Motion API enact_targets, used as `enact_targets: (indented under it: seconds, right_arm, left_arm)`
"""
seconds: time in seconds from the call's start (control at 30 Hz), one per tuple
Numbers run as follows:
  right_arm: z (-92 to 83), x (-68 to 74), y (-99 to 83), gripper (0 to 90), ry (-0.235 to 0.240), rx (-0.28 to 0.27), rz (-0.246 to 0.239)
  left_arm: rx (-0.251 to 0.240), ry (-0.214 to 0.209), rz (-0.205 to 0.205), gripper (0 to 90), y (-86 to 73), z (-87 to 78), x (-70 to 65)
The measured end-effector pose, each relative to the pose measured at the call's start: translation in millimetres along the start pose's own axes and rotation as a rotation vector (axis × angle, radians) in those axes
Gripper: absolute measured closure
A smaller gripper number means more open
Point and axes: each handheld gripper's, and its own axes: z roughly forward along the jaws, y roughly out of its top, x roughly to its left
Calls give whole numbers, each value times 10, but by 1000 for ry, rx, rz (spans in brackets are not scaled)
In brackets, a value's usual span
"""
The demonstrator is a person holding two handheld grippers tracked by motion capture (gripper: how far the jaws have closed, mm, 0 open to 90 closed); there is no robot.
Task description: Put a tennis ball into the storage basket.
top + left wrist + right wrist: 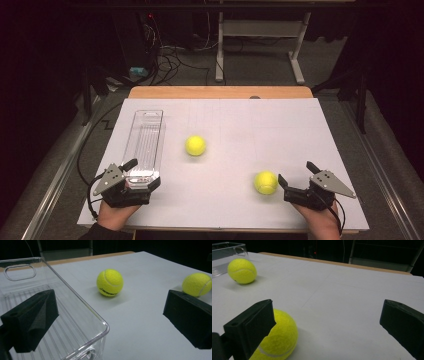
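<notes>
Tennis balls lie on the white desk [240,120]: one ball [195,145] near the middle, just right of a clear plastic bin [145,140], the other ball [265,182] near the front, touching the left finger of the right gripper [298,180], whose fingers are spread wide. The left gripper [142,172] straddles the bin's near corner, fingers apart.

Both hands come in low from the near edge. Left tongs [142,172] are spread wide open, right tongs [298,175] same deal, jaws gaping, both pointing forward and well apart.
</notes>
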Motion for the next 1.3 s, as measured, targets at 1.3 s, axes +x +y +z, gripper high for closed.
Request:
enact_targets:
  seconds: [1.3]
  right_arm:
    - [41,-12,-25,0,0,6,0]
  left_arm:
    - [212,-135,137,7,70,391,-606]
